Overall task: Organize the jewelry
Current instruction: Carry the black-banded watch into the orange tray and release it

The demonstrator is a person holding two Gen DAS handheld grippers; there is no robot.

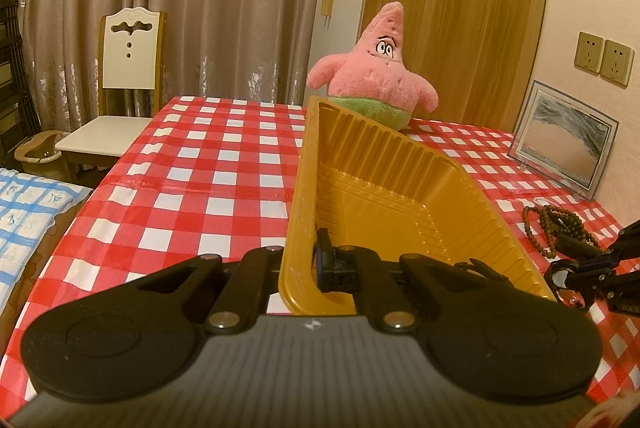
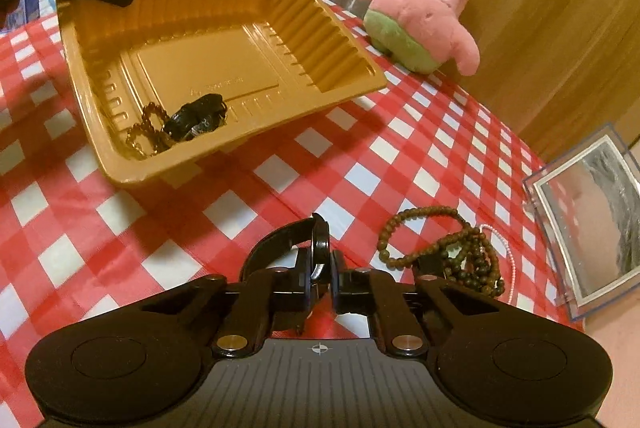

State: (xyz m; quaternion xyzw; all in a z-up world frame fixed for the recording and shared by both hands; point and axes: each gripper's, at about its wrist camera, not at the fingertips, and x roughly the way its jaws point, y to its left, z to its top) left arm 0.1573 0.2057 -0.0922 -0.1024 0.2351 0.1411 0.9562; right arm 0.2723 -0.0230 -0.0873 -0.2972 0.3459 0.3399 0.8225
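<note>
The left gripper (image 1: 308,268) clamps the rim of the tilted yellow tray (image 1: 384,180), its outer finger hidden behind the wall. The right gripper (image 2: 320,268) pinches a black bangle (image 2: 288,240); tangled bead strings (image 2: 460,252) lie near the table's (image 2: 280,168) right edge.

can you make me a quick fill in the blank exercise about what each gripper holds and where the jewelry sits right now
1. The left gripper is clamped on the rim of the ____ tray.
2. The right gripper is shut on a black ____.
3. The tray is ____, one edge lifted off the checked tablecloth.
4. The brown bead strands on the cloth lie nearest the clear ____.

Missing words: yellow; bangle; tilted; picture frame
</note>
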